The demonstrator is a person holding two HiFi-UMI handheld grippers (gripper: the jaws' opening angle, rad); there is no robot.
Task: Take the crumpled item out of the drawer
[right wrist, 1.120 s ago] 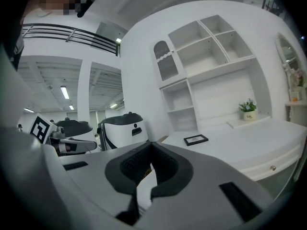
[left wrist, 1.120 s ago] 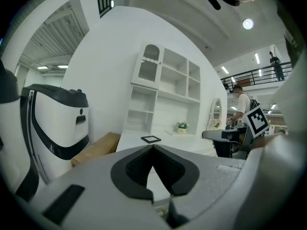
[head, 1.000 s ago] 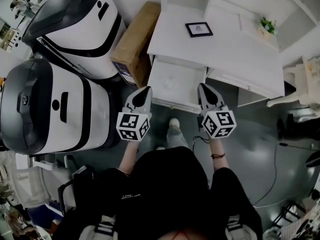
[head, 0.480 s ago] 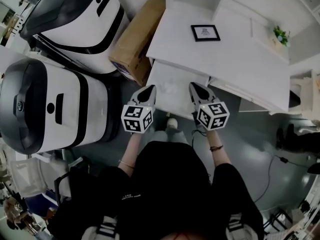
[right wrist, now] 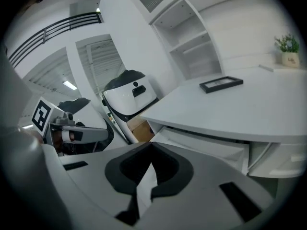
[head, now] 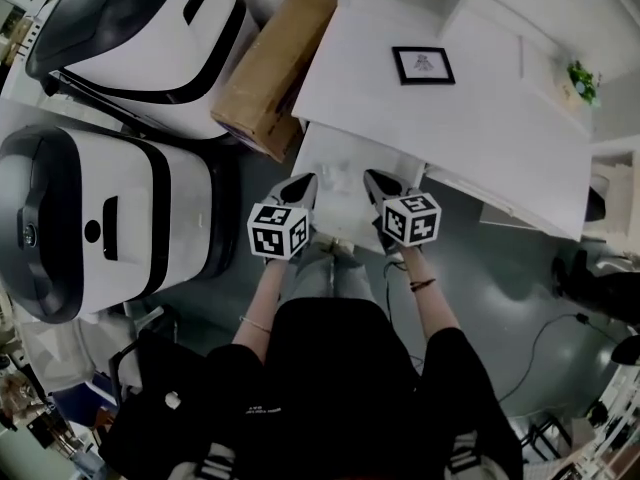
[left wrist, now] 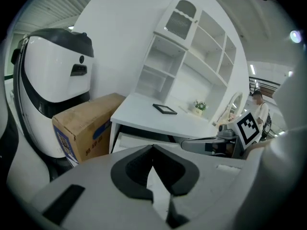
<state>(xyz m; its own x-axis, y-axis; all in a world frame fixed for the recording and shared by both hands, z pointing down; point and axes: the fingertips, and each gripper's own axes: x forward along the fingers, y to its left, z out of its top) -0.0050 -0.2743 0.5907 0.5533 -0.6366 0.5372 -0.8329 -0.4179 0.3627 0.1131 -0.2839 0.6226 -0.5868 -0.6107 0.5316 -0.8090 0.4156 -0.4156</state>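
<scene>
**Drawer open, item not yet grasped**

The drawer point(head: 325, 156) stands pulled out from under the counter's point(head: 450, 118) front edge, near its left corner in the head view. On its pale floor lies the crumpled item point(head: 340, 174), a faint white shape that is hard to make out against the lining. The left gripper point(head: 303, 186) and right gripper point(head: 375, 183) hang side by side over the drawer's front part, both pointing down into it. Each has its jaws together with nothing between them.

By my reading the opening step is done and the reach is under way. Left to do: part one gripper's jaws, close them on the item, and lift it clear of the drawer.
</scene>
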